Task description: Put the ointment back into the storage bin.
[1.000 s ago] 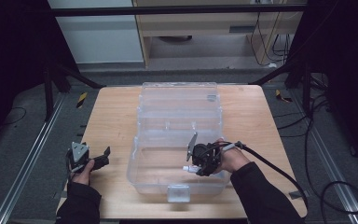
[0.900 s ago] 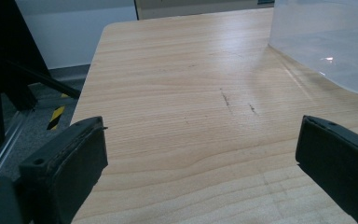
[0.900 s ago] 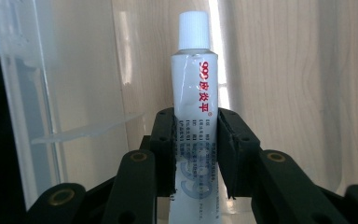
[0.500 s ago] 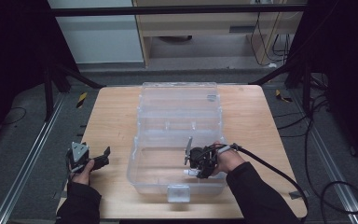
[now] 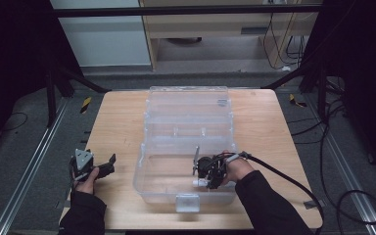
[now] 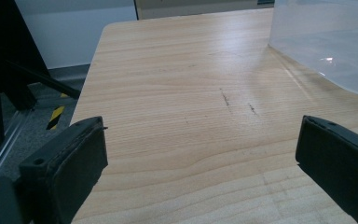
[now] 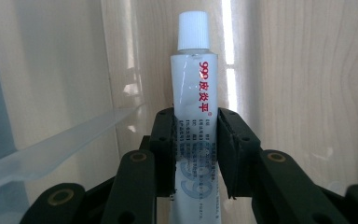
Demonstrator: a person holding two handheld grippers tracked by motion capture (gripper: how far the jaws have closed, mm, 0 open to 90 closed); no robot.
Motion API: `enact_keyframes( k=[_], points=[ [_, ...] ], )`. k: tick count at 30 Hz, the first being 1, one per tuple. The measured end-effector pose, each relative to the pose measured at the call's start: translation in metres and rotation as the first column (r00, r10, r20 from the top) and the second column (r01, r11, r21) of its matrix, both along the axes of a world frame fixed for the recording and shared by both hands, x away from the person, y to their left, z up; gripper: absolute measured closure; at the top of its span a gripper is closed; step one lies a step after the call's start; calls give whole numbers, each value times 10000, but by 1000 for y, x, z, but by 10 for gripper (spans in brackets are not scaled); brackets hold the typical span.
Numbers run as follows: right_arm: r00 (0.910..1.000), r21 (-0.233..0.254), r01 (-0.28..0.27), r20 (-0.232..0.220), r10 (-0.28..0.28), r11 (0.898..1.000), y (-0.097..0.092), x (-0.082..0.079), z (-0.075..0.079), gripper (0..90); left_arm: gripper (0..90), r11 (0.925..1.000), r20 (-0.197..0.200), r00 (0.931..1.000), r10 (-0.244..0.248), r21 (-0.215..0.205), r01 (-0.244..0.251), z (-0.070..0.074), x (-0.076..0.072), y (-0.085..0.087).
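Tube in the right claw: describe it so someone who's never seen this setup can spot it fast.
Start at the wooden table and its big clear plastic box, lid open. In the box's near compartment the right claw is shut on a small white tube. It has a ribbed white cap and red print down its side, the one opaque item inside the see-through box.
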State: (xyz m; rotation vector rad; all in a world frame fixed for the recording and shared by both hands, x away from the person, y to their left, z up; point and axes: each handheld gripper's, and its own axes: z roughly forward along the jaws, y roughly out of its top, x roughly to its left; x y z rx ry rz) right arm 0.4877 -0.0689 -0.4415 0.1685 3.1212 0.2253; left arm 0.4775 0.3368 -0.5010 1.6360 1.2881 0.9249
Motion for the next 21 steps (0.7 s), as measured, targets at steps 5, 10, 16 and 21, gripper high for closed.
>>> enact_keyframes(
  k=[5,10,16,21],
  points=[
    [9999,20,133,-103,-133,9999,0,2,-4,689,15,10000,1,10000,1,2,-1,0,0,0],
    [9998,20,137,-137,-137,9999,0,2,-7,689,15,10000,4,10000,0,4,0,0,0,0],
    [9996,-245,194,-181,-198,9995,2,3,-10,689,15,10000,2,10000,-4,3,4,0,0,0],
    [9995,-195,278,-165,-281,9994,2,3,-10,649,15,10000,2,10000,-2,6,2,0,0,0]
  ],
)
